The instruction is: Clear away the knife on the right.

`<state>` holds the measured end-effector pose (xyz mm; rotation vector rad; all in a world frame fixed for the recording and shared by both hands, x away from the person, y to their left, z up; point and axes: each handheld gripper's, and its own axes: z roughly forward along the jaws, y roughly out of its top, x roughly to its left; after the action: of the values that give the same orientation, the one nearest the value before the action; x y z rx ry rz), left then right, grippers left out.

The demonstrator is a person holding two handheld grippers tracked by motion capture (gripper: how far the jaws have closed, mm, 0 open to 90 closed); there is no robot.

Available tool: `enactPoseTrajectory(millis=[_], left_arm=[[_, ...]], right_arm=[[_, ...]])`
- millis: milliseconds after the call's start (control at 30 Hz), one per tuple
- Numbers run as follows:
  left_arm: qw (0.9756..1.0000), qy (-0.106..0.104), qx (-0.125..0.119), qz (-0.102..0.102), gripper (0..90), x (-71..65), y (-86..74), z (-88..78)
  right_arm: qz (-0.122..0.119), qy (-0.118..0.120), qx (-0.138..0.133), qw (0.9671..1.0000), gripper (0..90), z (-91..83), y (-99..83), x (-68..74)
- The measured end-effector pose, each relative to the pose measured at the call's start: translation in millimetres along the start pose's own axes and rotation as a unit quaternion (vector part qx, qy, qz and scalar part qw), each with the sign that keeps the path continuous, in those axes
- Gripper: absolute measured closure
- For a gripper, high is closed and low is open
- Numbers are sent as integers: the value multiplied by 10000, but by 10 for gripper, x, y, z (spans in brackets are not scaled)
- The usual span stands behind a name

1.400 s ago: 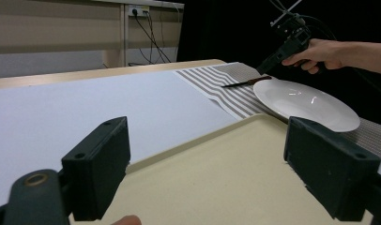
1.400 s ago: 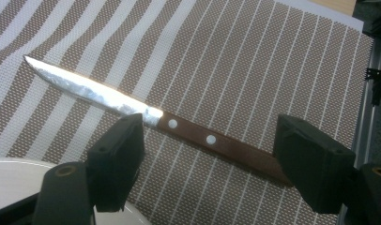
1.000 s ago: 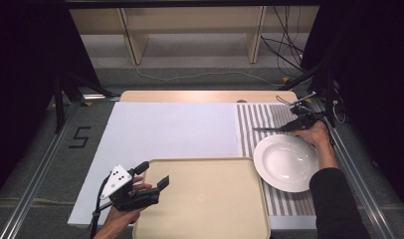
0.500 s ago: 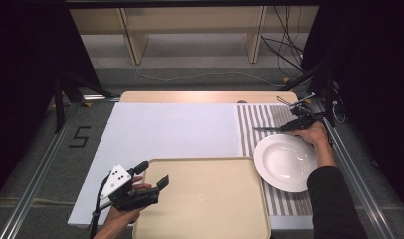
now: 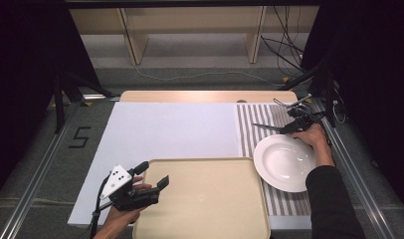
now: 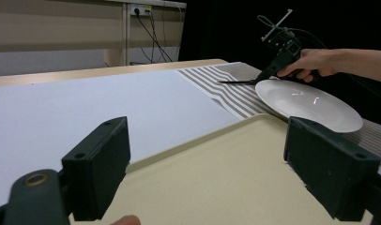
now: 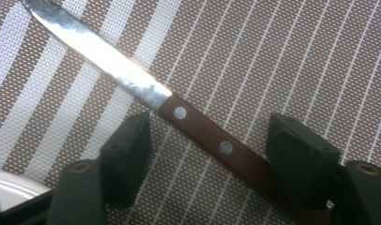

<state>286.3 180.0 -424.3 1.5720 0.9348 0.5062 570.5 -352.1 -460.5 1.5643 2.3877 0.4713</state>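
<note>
A knife (image 7: 198, 126) with a brown riveted handle lies on the striped mat (image 7: 282, 61), blade toward the upper left. My right gripper (image 7: 212, 154) straddles the handle. Its jaws have just been closing, and neither pad presses on the handle. In the high view that gripper (image 5: 289, 127) sits just beyond the white plate (image 5: 284, 162), with the knife blade (image 5: 262, 126) pointing left. My left gripper (image 5: 152, 175) is open and holds nothing, hovering over the left edge of the beige tray (image 5: 205, 199). In the left gripper view its jaws (image 6: 214, 168) frame the tray rim (image 6: 193, 143).
A white sheet (image 5: 175, 129) covers most of the table, and the striped mat (image 5: 259, 114) lies on its right side. The plate (image 6: 306, 101) rests on the mat beside the tray. Metal rails run along both table sides. Shelving and cables stand behind.
</note>
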Motion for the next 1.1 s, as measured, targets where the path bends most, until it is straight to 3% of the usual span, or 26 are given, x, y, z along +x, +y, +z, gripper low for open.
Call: enactPoseTrajectory(millis=[333, 633, 800, 867, 1067, 1100], left_arm=[[10000, -5, 5, 10, 145, -1, -1, 3], [10000, -18, 1, 17, 145, -3, 0, -2], [10000, -20, -4, 8, 145, -5, -1, 3], [10000, -30, -7, 26, 145, -10, 1, 0], [10000, -23, -10, 23, 145, -4, 4, -9], [10000, -23, -12, 29, 145, -5, 5, -9]], right_arm=[[-137, 94, 242, 9996, 580, -41, 38, 23], [-296, 163, 404, 9986, 713, -42, 86, 69], [-352, 103, 536, 9979, 763, -42, 118, 111], [-515, -26, 647, 9966, 769, -40, 148, 152], [-632, -113, 703, 9955, 775, -46, 157, 187], [-741, -114, 679, 9949, 775, -44, 151, 183]])
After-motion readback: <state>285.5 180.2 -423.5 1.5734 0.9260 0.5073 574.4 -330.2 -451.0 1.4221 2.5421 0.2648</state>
